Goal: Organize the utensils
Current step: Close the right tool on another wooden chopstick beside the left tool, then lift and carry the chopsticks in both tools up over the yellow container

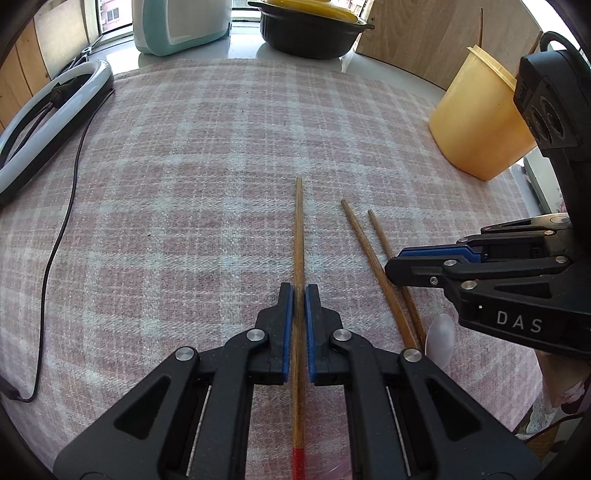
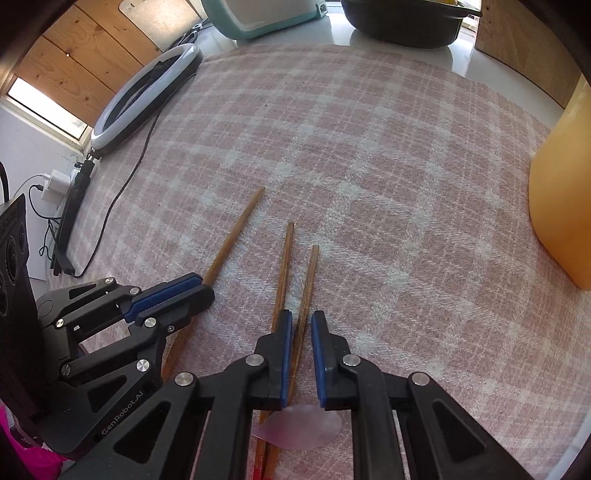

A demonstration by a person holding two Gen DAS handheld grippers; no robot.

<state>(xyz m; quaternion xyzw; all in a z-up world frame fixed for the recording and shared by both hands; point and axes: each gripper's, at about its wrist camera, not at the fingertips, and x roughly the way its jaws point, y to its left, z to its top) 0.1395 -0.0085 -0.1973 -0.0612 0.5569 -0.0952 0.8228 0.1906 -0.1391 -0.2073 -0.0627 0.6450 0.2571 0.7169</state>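
Pink-and-white checked cloth [image 1: 207, 155] covers the table under both grippers. On it, toward the near edge, lie three brown wooden chopsticks with red ends. The left gripper [image 1: 299, 295] is clamped on one chopstick [image 1: 298, 229], its blue pads pressed against the shaft on both sides. Just to the right lie the other two chopsticks [image 2: 286, 266], side by side; the right gripper [image 2: 301, 325] stands over them, its jaws narrow with a small gap, one of the pair between the pads though not visibly pinched. A translucent pink plastic spoon [image 2: 303, 428] rests across their red ends. Near the cloth's right edge stands a tall yellow plastic cup [image 1: 480, 122]. A white ring light [image 1: 55, 107] with a black cable lies at the left edge, a black pot [image 1: 310, 33] beyond the far edge.
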